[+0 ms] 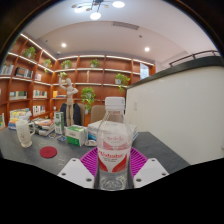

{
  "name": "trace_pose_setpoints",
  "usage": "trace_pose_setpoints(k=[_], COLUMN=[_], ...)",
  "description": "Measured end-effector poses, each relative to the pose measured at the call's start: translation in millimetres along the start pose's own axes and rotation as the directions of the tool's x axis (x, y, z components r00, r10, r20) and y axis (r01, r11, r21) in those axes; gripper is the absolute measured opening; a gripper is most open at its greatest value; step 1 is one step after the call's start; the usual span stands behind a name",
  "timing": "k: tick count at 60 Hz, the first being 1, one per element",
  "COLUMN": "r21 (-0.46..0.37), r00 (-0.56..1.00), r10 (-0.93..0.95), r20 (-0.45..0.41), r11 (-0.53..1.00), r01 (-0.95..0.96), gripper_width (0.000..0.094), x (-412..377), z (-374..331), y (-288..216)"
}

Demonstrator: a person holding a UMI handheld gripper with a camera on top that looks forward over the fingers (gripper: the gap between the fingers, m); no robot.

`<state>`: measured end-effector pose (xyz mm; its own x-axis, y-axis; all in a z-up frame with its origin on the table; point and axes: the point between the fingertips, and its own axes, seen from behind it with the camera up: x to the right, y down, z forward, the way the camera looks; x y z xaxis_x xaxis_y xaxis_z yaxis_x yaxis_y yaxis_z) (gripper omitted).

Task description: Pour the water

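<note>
- The gripper (113, 166) is clamped on a clear plastic water bottle (114, 140); both pink pads (91, 160) press its sides
- The bottle stands upright between the fingers, white cap on top, pink label around its middle
- On the dark table (25, 160), a red round lid (48, 152) lies to the left; boxes (74, 134) sit farther back
- Wooden shelves (90, 75) with plants line the far wall; a white partition (180, 105) stands right

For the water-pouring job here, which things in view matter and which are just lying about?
Job:
- water bottle, upright, cap on, held between the pink pads
- gripper, fingers pressing the bottle's sides

Lying about:
- red lid-like disc on the grey table
- boxes behind it
- shelves with plants
</note>
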<state>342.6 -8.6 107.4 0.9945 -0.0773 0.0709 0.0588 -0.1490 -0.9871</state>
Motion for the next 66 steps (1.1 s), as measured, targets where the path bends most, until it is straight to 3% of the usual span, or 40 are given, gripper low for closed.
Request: trace_pose_setpoints(k=[5, 16, 29, 37, 45, 55, 66], r21=[0.002, -0.030, -0.026, 0.019, 0.057, 0.058, 0.028], r00=[1.000, 0.999, 0.890, 0.628, 0.330, -0.004, -0.367], r10=[0.019, -0.033, -0.455, -0.777, -0.939, -0.987, -0.885], r20=[-0.010, -0.005, 0.002, -0.038, -0.095, -0.161, -0.287], r11=[1.000, 0.999, 0.890, 0.628, 0.326, -0.013, -0.390], r01=[-0.019, 0.032, 0.455, 0.778, 0.944, 0.998, 0.920], gripper_width=[0.0332, 0.0329, 0.0330, 0.0328, 0.0327, 0.0326, 0.0326], x=[2, -4, -75, -140, -201, -252, -301], z=[-1, 4, 3, 15, 22, 46, 52], y=[1, 2, -25, -57, -87, -112, -141])
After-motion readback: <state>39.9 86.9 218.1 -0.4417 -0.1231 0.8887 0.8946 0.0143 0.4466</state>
